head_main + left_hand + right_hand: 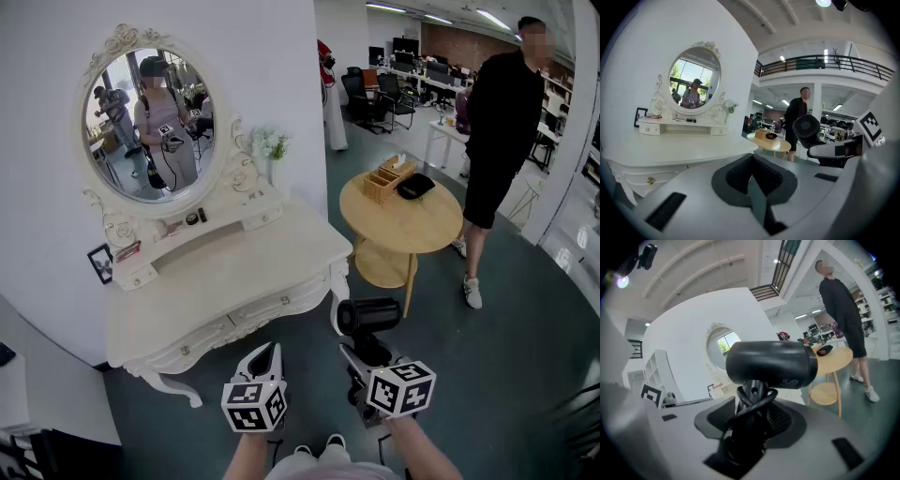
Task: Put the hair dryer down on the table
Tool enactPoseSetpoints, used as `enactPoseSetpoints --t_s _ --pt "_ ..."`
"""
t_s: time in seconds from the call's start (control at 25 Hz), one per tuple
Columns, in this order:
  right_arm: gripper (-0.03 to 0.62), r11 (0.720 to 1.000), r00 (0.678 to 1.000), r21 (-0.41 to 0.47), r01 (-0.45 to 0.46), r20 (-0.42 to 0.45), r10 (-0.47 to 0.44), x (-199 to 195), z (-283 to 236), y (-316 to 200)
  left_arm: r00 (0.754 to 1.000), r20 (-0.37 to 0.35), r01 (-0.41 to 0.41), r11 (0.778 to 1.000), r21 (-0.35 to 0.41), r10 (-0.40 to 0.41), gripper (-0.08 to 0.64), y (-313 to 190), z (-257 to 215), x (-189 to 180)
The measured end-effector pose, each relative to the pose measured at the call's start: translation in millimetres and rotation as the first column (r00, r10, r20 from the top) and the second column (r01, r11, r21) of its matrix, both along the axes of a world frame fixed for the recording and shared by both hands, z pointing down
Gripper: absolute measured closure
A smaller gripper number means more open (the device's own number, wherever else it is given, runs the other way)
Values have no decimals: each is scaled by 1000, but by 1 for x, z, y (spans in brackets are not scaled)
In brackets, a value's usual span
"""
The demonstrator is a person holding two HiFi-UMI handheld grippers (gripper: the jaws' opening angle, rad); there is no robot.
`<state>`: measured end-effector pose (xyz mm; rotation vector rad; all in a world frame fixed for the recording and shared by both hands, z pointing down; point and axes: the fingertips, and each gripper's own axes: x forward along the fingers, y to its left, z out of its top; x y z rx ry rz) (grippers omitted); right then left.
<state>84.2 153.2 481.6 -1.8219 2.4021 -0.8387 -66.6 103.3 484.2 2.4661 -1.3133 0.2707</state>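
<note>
Currently your right gripper (pixel 751 416) clamped wide on hair dryer (pixel 768 364) handle, cord (pixel 757 399) looped round it, probably pinched too. Hair dryer up in air, barrel sideways, just off front-right corner of white dressing table (pixel 234 281), not touching. Your left gripper (pixel 752 180) empty, jaws closed together, alongside.

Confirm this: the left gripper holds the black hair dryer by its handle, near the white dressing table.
Not quite. It is the right gripper that holds the hair dryer by its handle, as the right gripper view shows. The rest stands.
</note>
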Motion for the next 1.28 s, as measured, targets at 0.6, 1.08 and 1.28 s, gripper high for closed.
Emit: enactPoseSetpoints --t_s 0.6,1.08,1.28 --pt "390 1000 998 17 9 -63 -8 -33 -13 26 998 -27 -52 998 26 53 557 19 -8 -5" --pt "388 1000 999 11 20 -28 -20 -12 -12 20 999 -25 -45 999 27 46 558 14 -9 16" --pt "388 1000 999 5 25 -38 -25 -3 -10 10 999 -23 -32 999 29 32 557 8 -9 22"
